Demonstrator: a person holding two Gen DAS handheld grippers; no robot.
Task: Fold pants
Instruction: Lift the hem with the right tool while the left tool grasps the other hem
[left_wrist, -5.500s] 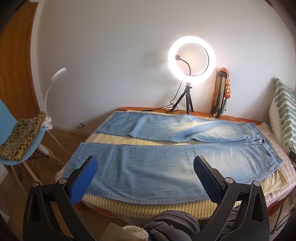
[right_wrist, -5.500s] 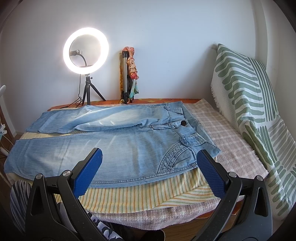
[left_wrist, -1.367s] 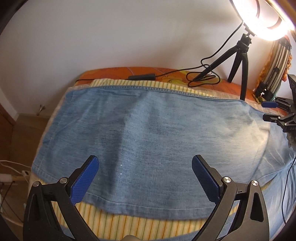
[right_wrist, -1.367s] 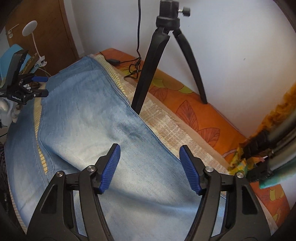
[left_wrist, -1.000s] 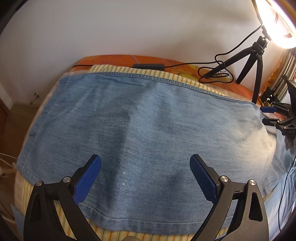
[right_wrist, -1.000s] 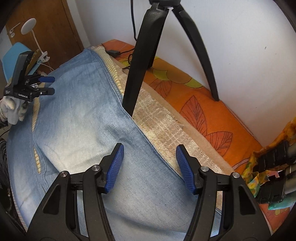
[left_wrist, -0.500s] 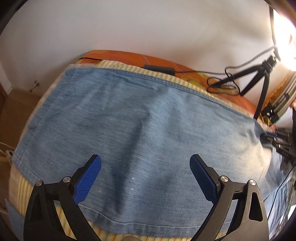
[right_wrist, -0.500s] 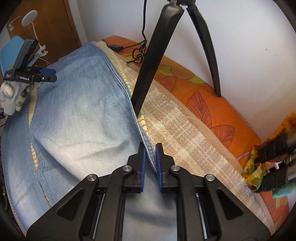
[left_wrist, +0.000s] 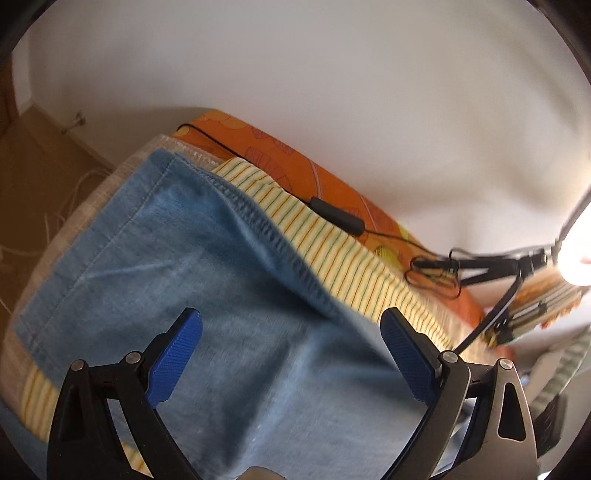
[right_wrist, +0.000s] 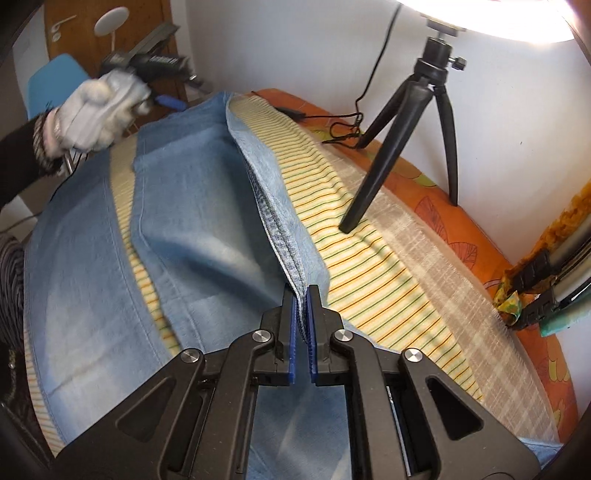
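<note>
Light blue jeans (right_wrist: 195, 229) lie spread on a striped cloth over the bed. My right gripper (right_wrist: 302, 299) is shut on the far seam edge of the far leg and lifts it off the cloth. My left gripper (left_wrist: 291, 332) is open and empty, hovering over the same leg (left_wrist: 177, 266) near its hem. In the right wrist view the left gripper (right_wrist: 173, 103) shows at the far hem, held by a gloved hand (right_wrist: 96, 110). The near leg (right_wrist: 74, 277) lies flat at the left.
A black tripod (right_wrist: 402, 122) of the ring light stands on the bed right beside the lifted seam, with its cable (left_wrist: 336, 218) along the orange bed edge (left_wrist: 295, 162). A folded tripod (right_wrist: 554, 273) leans at the wall. A blue chair (right_wrist: 55, 81) stands beyond the bed.
My right gripper, shut on the seam, has lifted and pulled the far leg's edge up off the striped cloth. My left gripper has moved toward the hem's far corner, still open.
</note>
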